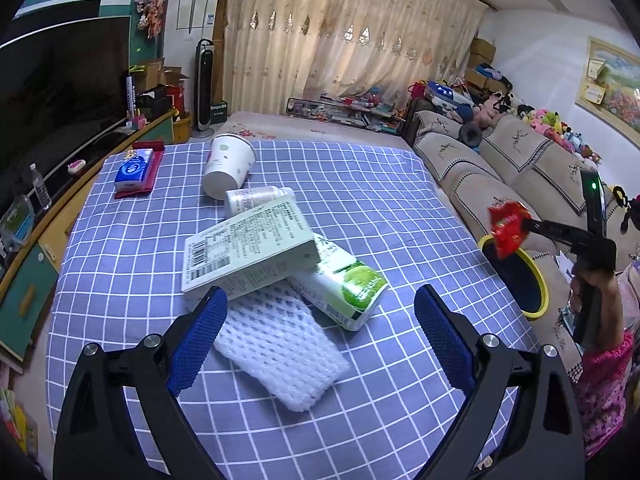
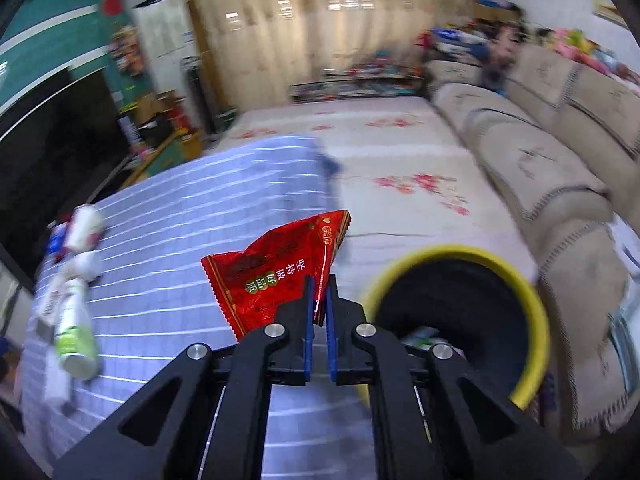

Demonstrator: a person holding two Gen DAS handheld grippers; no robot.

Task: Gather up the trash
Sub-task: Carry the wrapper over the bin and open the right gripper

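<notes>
My right gripper [image 2: 319, 286] is shut on a red snack wrapper [image 2: 276, 268], held in the air just left of a yellow-rimmed dark bin [image 2: 460, 316]. In the left wrist view the wrapper [image 1: 508, 226] hangs over the bin [image 1: 520, 280] beside the table. My left gripper [image 1: 320, 304] is open and empty above the blue checked tablecloth [image 1: 360, 200], near a white foam net [image 1: 276, 352], a pale green box [image 1: 248, 252], a lime drink carton [image 1: 344, 284], a small white bottle [image 1: 256, 198] and a tipped paper cup [image 1: 228, 166].
A blue tissue pack [image 1: 134, 168] lies on a red tray at the table's far left. A TV and cabinet [image 1: 52, 92] stand to the left, a beige sofa [image 1: 500, 160] to the right. The bin holds some trash [image 2: 424, 338].
</notes>
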